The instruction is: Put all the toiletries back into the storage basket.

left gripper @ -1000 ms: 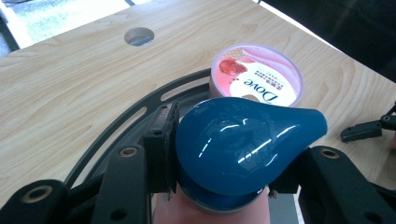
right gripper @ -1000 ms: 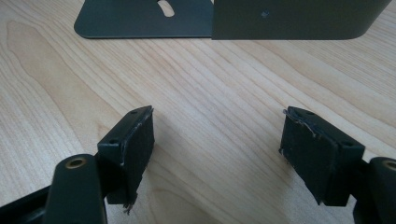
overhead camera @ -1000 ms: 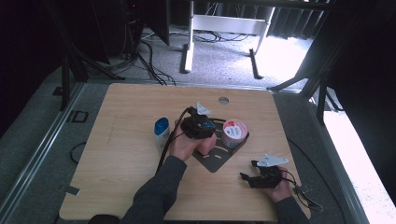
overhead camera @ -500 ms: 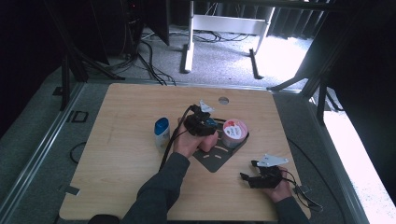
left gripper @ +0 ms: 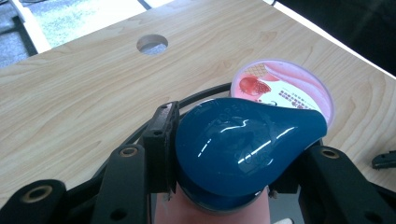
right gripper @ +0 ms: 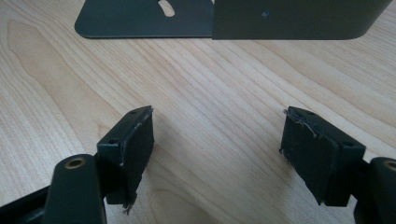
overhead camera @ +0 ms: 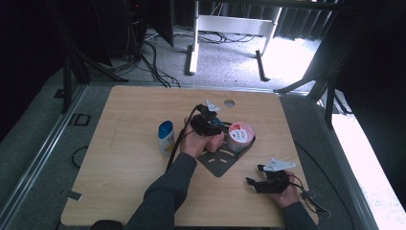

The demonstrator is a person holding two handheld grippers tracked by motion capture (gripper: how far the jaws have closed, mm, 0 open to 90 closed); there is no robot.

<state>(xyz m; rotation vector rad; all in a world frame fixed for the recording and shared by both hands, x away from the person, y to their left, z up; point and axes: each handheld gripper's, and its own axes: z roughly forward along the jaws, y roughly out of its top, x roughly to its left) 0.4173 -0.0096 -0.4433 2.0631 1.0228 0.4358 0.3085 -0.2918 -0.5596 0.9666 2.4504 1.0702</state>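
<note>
Near centre of the surface (overhead camera: 119, 143), the left tongs (left gripper: 224, 163) are clamped on a blue-capped bottle (left gripper: 243, 144), jaws pressing both sides of the blue flip cap w/ a pinkish body below it. Judging by the grip at the cap, it's prob. held that way to carry or stand the bottle upright. It sits over the dark metal bracket (overhead camera: 222, 160), whose curved rim shows behind the cap.

At 1 o'clock from the cap, just beside it, a round pink tub (left gripper: 299, 88) stands by the bracket's rim, printed lid sealed, so contents can't be seen. At 9 o'clock from the left hand (overhead camera: 198, 141), apart, stands a 2nd white bottle w/ blue cap (overhead camera: 166, 136), lid on.

Right tongs (right gripper: 217, 149) rest low at approx. 5 o'clock on the surface, jaws wide apart, nothing between them, pointed at the bracket's flat plate. Likely parked, waiting.
</note>
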